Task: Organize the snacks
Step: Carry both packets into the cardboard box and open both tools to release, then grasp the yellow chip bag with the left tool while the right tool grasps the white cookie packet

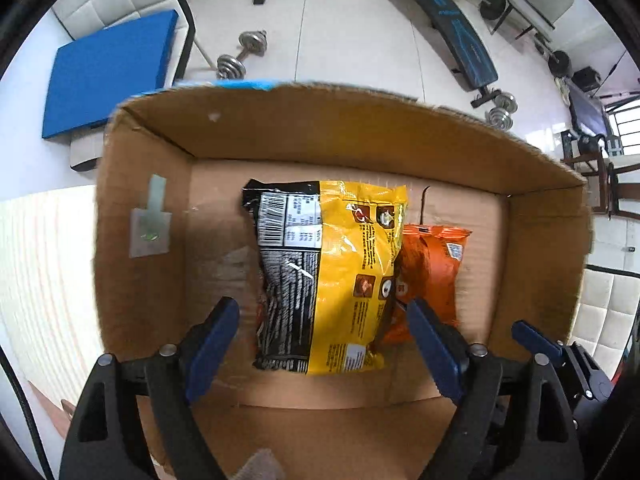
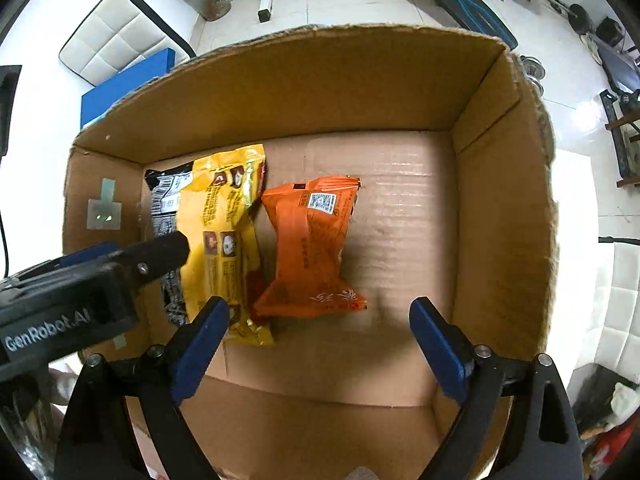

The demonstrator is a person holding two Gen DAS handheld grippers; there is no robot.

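Note:
A yellow and black snack bag [image 1: 324,276] lies flat on the floor of an open cardboard box [image 1: 344,128]. An orange snack bag [image 1: 430,276] lies beside it on the right, partly under its edge. My left gripper [image 1: 322,320] is open above the yellow bag, fingers on either side, holding nothing. In the right wrist view the yellow bag [image 2: 224,240] and orange bag [image 2: 310,248] lie side by side in the box [image 2: 500,200]. My right gripper [image 2: 318,312] is open and empty above the orange bag. The left gripper's body [image 2: 80,280] enters from the left.
The box's tall walls surround both grippers. A paper label [image 1: 150,224] is taped to the left wall. Outside are a blue pad [image 1: 108,72], a white cushioned seat [image 2: 116,36], dumbbells [image 1: 242,54], and a weight bench [image 1: 452,20] on a white tiled floor.

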